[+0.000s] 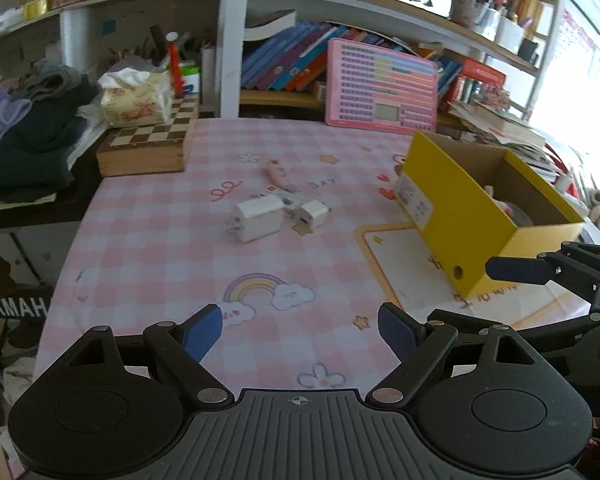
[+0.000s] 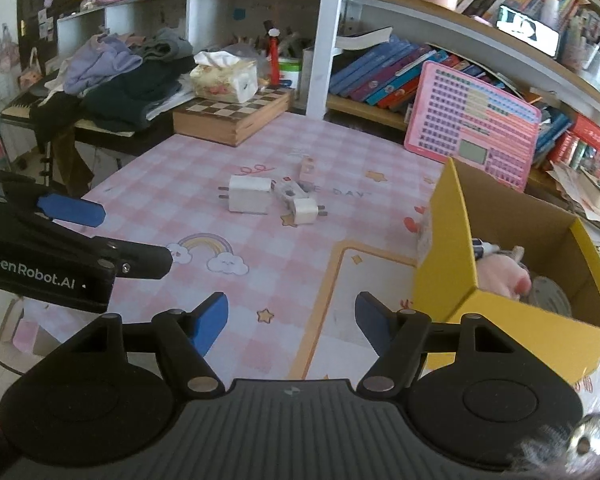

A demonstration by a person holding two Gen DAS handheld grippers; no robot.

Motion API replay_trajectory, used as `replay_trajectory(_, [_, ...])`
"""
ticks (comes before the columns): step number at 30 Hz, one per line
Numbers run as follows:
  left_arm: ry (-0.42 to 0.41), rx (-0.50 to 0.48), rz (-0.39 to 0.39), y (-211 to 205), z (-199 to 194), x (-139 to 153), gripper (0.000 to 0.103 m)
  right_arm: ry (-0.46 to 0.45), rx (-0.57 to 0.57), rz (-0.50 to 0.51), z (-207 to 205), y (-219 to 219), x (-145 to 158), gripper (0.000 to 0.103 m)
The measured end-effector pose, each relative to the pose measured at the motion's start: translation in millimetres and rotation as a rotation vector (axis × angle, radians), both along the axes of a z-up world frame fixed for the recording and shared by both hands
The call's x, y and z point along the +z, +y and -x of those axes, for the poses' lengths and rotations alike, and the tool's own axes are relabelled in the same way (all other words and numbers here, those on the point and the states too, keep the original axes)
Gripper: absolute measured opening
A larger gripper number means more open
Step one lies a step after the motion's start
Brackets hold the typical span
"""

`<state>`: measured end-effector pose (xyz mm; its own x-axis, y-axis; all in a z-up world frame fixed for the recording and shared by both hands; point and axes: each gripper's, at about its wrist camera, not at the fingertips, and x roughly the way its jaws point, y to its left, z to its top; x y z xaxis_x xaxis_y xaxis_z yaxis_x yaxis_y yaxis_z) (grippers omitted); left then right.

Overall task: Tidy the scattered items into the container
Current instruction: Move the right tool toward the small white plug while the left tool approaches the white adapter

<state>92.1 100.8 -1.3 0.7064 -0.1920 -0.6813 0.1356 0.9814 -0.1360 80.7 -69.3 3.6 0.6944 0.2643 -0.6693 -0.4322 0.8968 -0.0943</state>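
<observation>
Several small items lie together mid-table on the pink checked cloth: a large white charger (image 1: 256, 216) (image 2: 247, 198), a small white charger (image 1: 312, 214) (image 2: 306, 211), a white stick-shaped piece (image 2: 288, 192) between them, and a pink stick (image 1: 278, 172) (image 2: 307, 168) just beyond. The yellow cardboard box (image 1: 460, 216) (image 2: 448, 248) stands at the right and holds a pink plush (image 2: 500, 276) and a grey round thing (image 2: 550, 296). My left gripper (image 1: 300, 332) is open and empty, well short of the chargers. My right gripper (image 2: 292, 326) is open and empty beside the box's near corner.
A wooden chessboard box (image 1: 148, 148) with a tissue box (image 1: 136, 100) on it sits at the table's far left corner. A pink tablet board (image 1: 382, 84) leans against shelves of books. Piled clothes (image 2: 116, 80) lie on the left. The right gripper's finger (image 1: 516, 270) crosses the box's front.
</observation>
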Motion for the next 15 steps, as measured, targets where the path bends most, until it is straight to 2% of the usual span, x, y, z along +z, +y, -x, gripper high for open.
replay_trajectory(9, [-0.031,0.039,-0.037,7,-36,-4,0.088,-0.006,0.033,0.018,-49,3,-5,0.071])
replay_trajectory(11, [-0.028,0.055,-0.05,8,-43,-7,0.098,0.001,0.03,0.016,-61,4,-7,0.071])
replay_trajectory(15, [-0.04,0.078,-0.08,8,-54,-13,0.1,0.03,0.024,0.015,-82,6,-14,0.071])
